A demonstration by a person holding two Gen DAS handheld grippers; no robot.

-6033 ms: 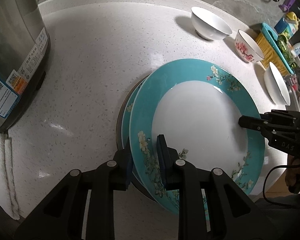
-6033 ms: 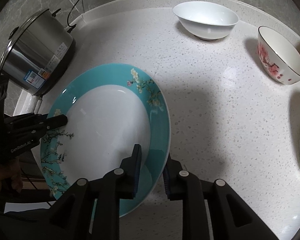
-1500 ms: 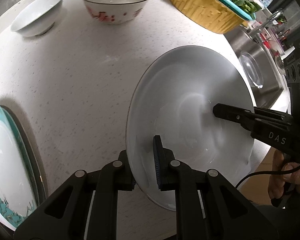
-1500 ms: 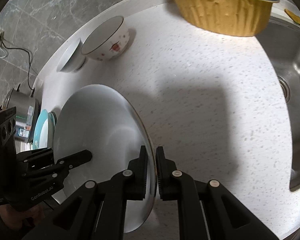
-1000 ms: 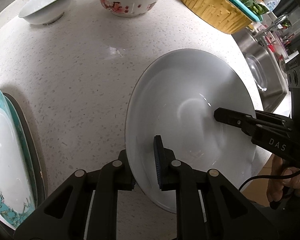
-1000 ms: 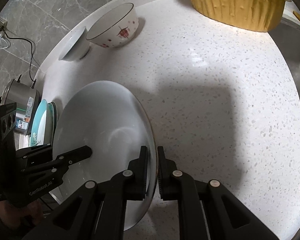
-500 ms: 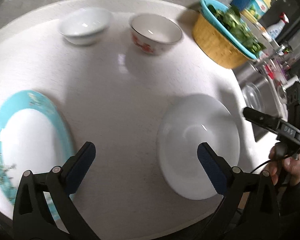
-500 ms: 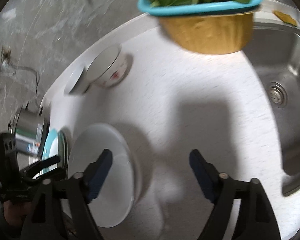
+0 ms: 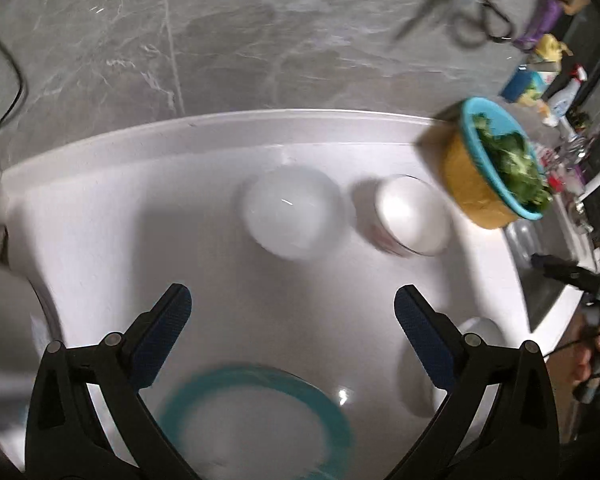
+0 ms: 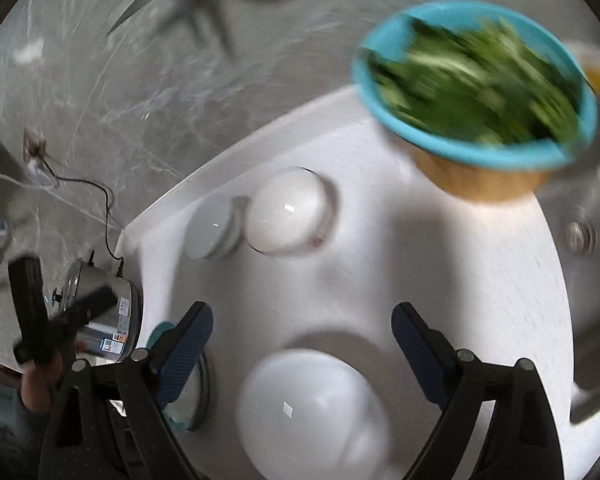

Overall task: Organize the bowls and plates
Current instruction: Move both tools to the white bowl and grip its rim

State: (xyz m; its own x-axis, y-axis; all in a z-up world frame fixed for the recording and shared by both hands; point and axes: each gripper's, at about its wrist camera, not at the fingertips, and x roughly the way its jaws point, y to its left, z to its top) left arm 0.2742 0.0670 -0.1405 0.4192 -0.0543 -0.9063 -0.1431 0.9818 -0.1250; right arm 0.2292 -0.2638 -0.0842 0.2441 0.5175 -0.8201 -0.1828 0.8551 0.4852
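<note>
Both hand-held grippers, left (image 9: 290, 308) and right (image 10: 300, 334), stand wide open and empty, jaws having just opened. The white plate (image 10: 312, 412) lies on the table (image 10: 440, 280), beside the teal-rimmed plates (image 9: 256, 420). Two bowls (image 9: 292, 218) sit near the wall.

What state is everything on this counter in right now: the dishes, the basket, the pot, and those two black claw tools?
Left gripper: jaws wide open, nothing between them.
Right gripper: jaws wide open, holding nothing.
White plate: lying flat on the counter, free of both grippers.
Teal plate: lying flat, face up.
White bowl: upright, empty.
Flowered bowl: upright, empty.
Yellow basket: upright, full of greens.
Steel pot: upright, plugged in.
</note>
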